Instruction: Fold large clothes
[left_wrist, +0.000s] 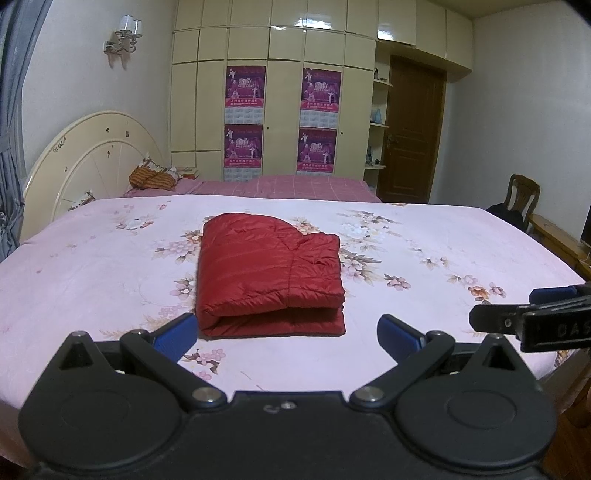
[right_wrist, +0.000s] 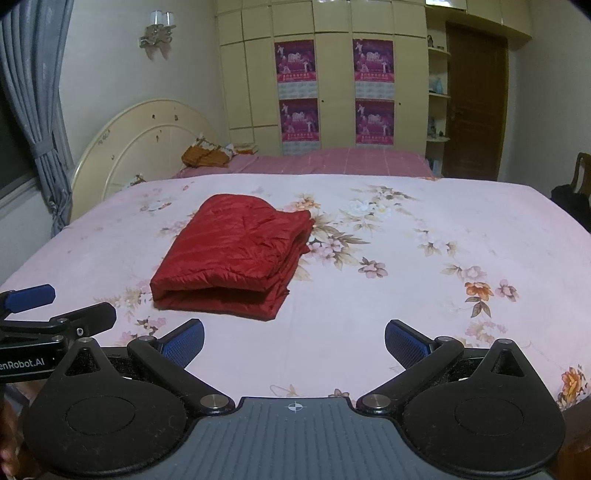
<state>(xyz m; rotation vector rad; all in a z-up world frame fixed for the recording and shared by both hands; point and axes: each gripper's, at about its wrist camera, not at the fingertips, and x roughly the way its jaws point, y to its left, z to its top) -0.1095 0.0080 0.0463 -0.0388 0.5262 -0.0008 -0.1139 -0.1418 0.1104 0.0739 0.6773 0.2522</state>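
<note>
Jaws spread wide on both sides, clamping nothing: left gripper (left_wrist: 286, 338) hanging over the near edge of the bed, blue-padded fingers (left_wrist: 176, 335) parted just short of the garment; right gripper (right_wrist: 293, 341) likewise gaping, its ribbed blue pads (right_wrist: 184, 341) well clear of any cloth. Sitting side by side, each one's fingertips poking into the other's view at the frame edge.

Just beyond the left one's fingertips, lying flat on the pink floral bedsheet (left_wrist: 443, 251): red quilted puffer jacket (left_wrist: 269, 273), doubled over into a thick, roughly square packet, the rounded fold facing the cameras, looser layered edges stacked along its right side (hood or collar bulging slightly at the far end, hard to tell which). Resting untouched, apart from both tools.

Looking close to finished, judging by the compact shape: main folds apparently made, sleeves hidden inside. Possibly remaining, at most, squaring up the uneven right-hand layers (right_wrist: 291, 258) or pressing the packet flatter.

Further back, a plaid pink blanket (left_wrist: 295, 186), a cream arched headboard (left_wrist: 92, 155), then tall cream wardrobe doors (left_wrist: 284, 48) carrying purple posters.
</note>
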